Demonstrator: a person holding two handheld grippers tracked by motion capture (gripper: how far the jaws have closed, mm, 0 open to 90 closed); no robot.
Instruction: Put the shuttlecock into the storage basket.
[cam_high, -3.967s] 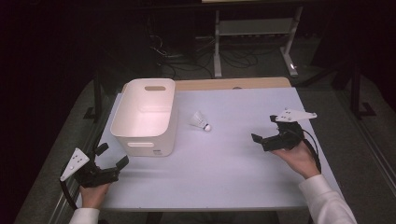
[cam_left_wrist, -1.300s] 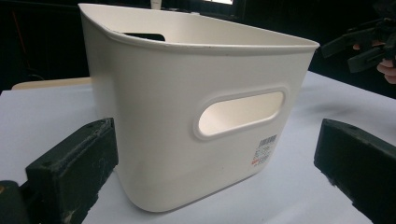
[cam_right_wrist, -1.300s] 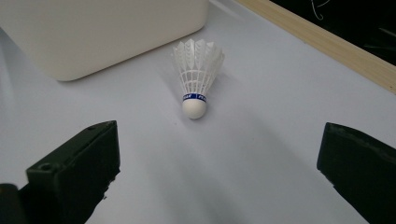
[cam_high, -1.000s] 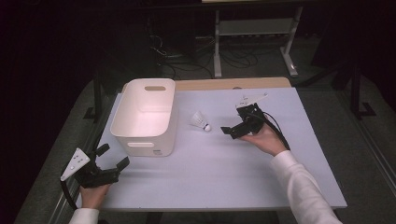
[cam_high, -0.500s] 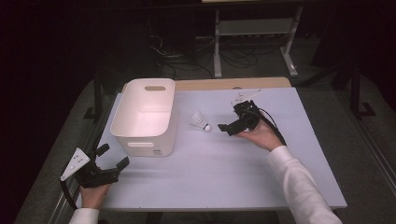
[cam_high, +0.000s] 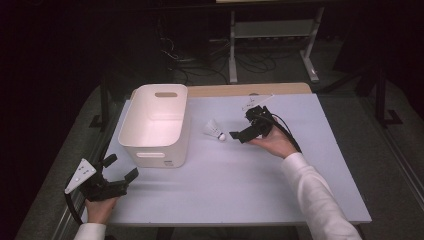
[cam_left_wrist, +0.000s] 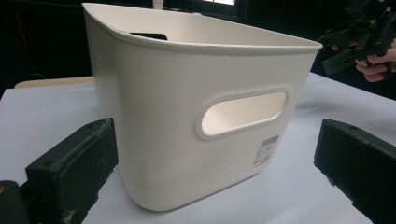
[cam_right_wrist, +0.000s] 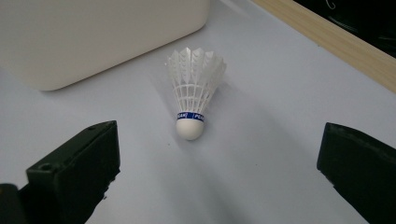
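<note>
A white shuttlecock (cam_high: 215, 130) lies on the worktop (cam_high: 240, 190), just right of the white bin (cam_high: 155, 125). The right gripper (cam_high: 234, 136) sits just right of it with jaws spread wide, not touching. The left gripper (cam_high: 120, 170) rests at the near left corner, jaws also apart, facing the bin.

The surface (cam_high: 240, 185) is a pale lavender-white top with a strip of light wood (cam_high: 250, 90) along its far edge, filling the middle of the high view. A white plastic bin (cam_high: 156, 125) with oval handle cut-outs stands directly on it in the left centre of the frame. A white feathered shuttlecock (cam_high: 215, 130) with a blue band at its cork lies on the surface just right of the bin, apart from it, cork toward the right of the frame.
</note>
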